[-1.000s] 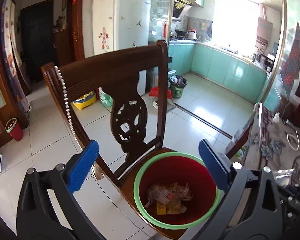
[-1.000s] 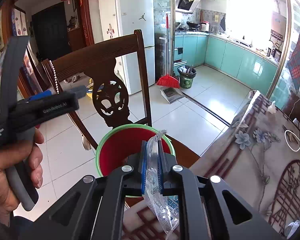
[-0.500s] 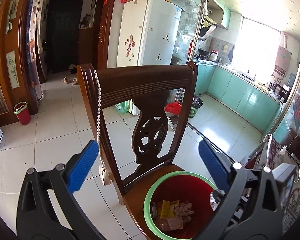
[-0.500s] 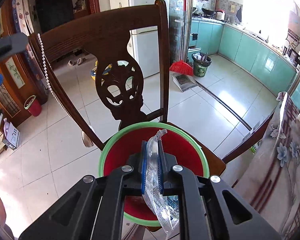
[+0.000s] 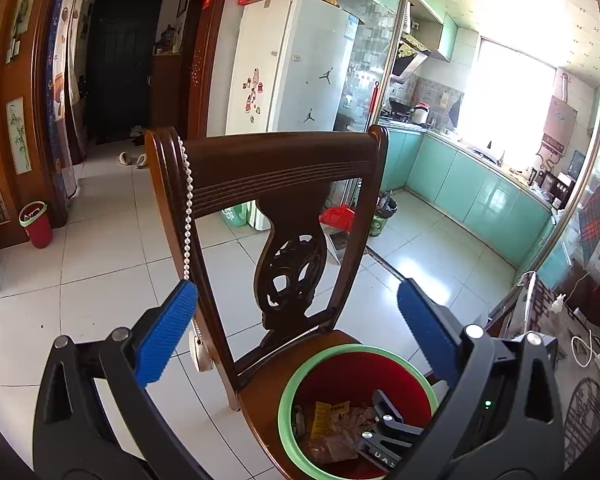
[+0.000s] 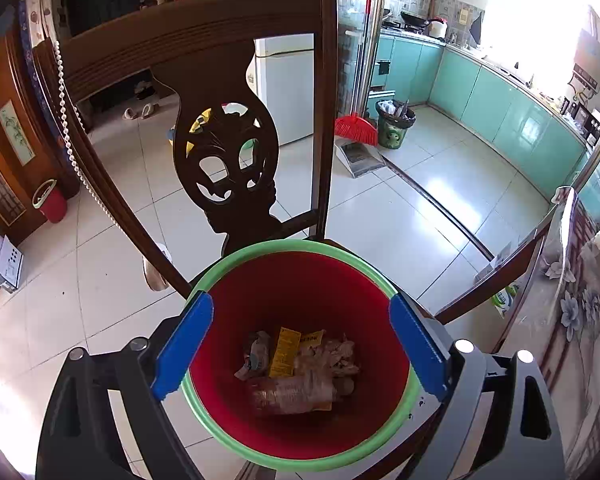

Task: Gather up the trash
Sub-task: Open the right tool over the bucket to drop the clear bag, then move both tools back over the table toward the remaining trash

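A red bin with a green rim (image 6: pixel 292 246) stands on the seat of a dark wooden chair (image 6: pixel 188 40). Wrappers and a yellow packet (image 6: pixel 286 350) lie at its bottom, with a clear crumpled plastic bag (image 6: pixel 296 394) on top of them. My right gripper (image 6: pixel 300 308) hangs over the bin's mouth, its jaws opening wide and nothing between the blue pads. In the left wrist view the bin (image 5: pixel 356 347) sits low and right, and one black finger of the right gripper (image 5: pixel 384 412) reaches into it. My left gripper (image 5: pixel 296 288) is open and empty, facing the chair back (image 5: pixel 268 168).
A string of white beads (image 5: pixel 188 208) hangs from the chair's left post. A table with a floral cloth (image 6: pixel 580 320) stands close on the right. On the tiled floor are a small red bin (image 5: pixel 36 226), a red broom (image 6: pixel 356 128) and a green bin (image 6: pixel 394 128).
My right gripper came down over the bin and opened, and the clear plastic bag it held now lies in the bin. The left gripper shifted slightly, then stayed still.
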Available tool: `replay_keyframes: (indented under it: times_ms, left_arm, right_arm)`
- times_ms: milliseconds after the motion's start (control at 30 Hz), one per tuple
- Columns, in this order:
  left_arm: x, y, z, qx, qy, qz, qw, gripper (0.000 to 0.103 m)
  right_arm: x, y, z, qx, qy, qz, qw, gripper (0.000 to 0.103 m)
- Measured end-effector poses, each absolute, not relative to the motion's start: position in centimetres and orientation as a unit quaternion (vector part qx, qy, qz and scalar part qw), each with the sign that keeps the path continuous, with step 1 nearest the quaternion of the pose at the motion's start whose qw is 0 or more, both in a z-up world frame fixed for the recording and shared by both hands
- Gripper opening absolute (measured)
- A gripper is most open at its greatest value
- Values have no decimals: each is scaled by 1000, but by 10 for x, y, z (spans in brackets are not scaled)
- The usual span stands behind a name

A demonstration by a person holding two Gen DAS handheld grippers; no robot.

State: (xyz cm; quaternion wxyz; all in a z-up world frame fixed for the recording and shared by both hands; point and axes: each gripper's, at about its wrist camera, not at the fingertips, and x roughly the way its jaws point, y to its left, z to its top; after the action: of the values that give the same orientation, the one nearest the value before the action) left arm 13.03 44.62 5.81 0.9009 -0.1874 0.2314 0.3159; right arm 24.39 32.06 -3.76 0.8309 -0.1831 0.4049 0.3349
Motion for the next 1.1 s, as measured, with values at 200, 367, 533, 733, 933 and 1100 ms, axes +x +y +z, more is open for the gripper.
replay_keyframes:
  times_ms: [200,367,533,733,933,1100]
  left_arm:
    - [130,438,63,-187,221,306,907,98]
    - [137,419,68,-163,222,294,915,98]
    - [145,384,79,-128,216,254,934,98]
    - [162,328,84,-91,243,164,952,98]
    - [177,239,82,-42,286,46,956,98]
    - [175,164,79,-15,298,-24,954,98]
  right_arm:
    - [223,272,-6,-161,381,317,854,96]
    - [201,204,16,-140,374,284,872,96]
    - [180,128,38,-117,363,250,890,96]
    - [154,36,64,-98,343,205,912,96]
    - [128,-54,77,-87,334,146,927,96]
    - [105,-122,80,-77,327,96,937,96]
